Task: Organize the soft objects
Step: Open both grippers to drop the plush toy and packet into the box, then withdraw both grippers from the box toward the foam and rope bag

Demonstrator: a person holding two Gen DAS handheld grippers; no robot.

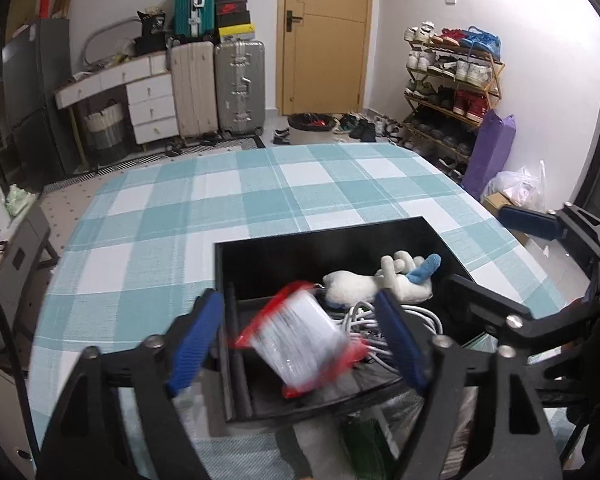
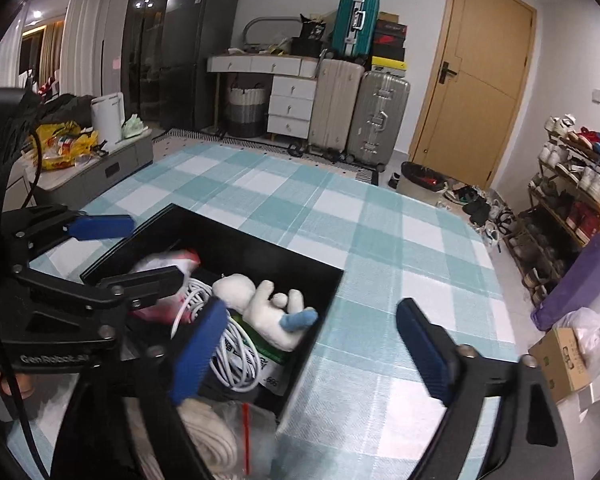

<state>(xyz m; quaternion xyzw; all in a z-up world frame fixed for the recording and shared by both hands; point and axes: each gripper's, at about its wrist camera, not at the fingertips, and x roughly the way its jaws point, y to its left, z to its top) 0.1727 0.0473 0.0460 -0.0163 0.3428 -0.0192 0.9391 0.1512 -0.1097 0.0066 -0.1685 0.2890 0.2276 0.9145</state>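
- Spreading wide, the left gripper [image 1: 300,344] has its blue fingers [image 1: 194,340] apart around a blurred red-edged clear packet [image 1: 300,344]; neither finger touches it.
- Right gripper [image 2: 312,350] fingers also stand spread, with nothing between them.
- Below sits a black box [image 2: 216,232] on the checked worktop [image 2: 400,240].
- Inside lie a white plush toy [image 2: 260,308] and a white cable [image 2: 236,360].

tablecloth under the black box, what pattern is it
The tablecloth is a teal-and-white check, showing best in the right wrist view.
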